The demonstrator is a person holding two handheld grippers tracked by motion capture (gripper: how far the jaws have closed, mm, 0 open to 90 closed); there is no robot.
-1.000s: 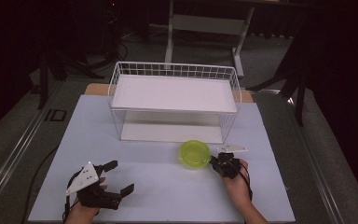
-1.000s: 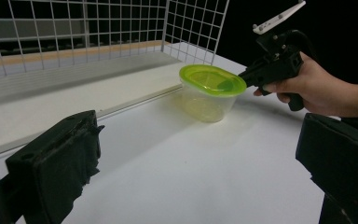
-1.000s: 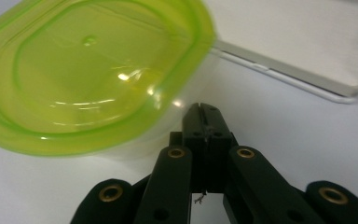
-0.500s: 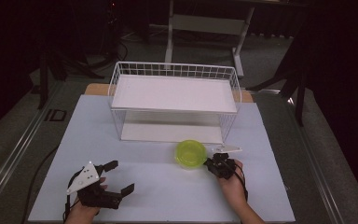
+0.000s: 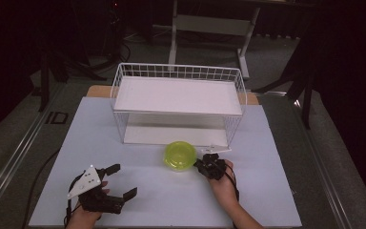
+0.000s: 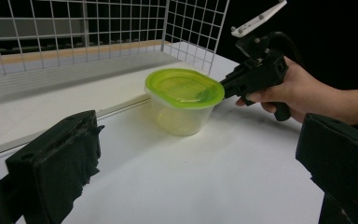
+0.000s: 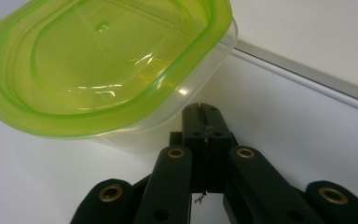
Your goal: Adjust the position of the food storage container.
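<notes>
The right gripper (image 5: pixel 201 163) has its jaws pressed together with no gap, and nothing is between them. In the right gripper view the closed tips (image 7: pixel 204 114) are just below the rim of the tub (image 7: pixel 107 70), at its clear wall; whether they really touch the plastic is hard to tell. In the left gripper view the same tips meet the edge of the green lid (image 6: pixel 185 87), but the exact contact point is hidden behind the rim. The right hand (image 5: pixel 222 182) lies low over the table (image 5: pixel 267 191), with the forearm coming from the bottom edge, and the gripper points to the left, towards the tub.

The left gripper (image 5: pixel 121 181) has its jaws wide apart and holds nothing. It is near the front left of the table, well apart from the tub. Its hand (image 5: pixel 83 212) is mostly covered by the gripper body and cut off at the bottom edge. In its own view both jaws are cut by the frame.

The tub stands upright on the table, with the lid on, just in front of the wire rack (image 5: pixel 178 95), near its right front corner. What is inside the tub is not possible to make out.
</notes>
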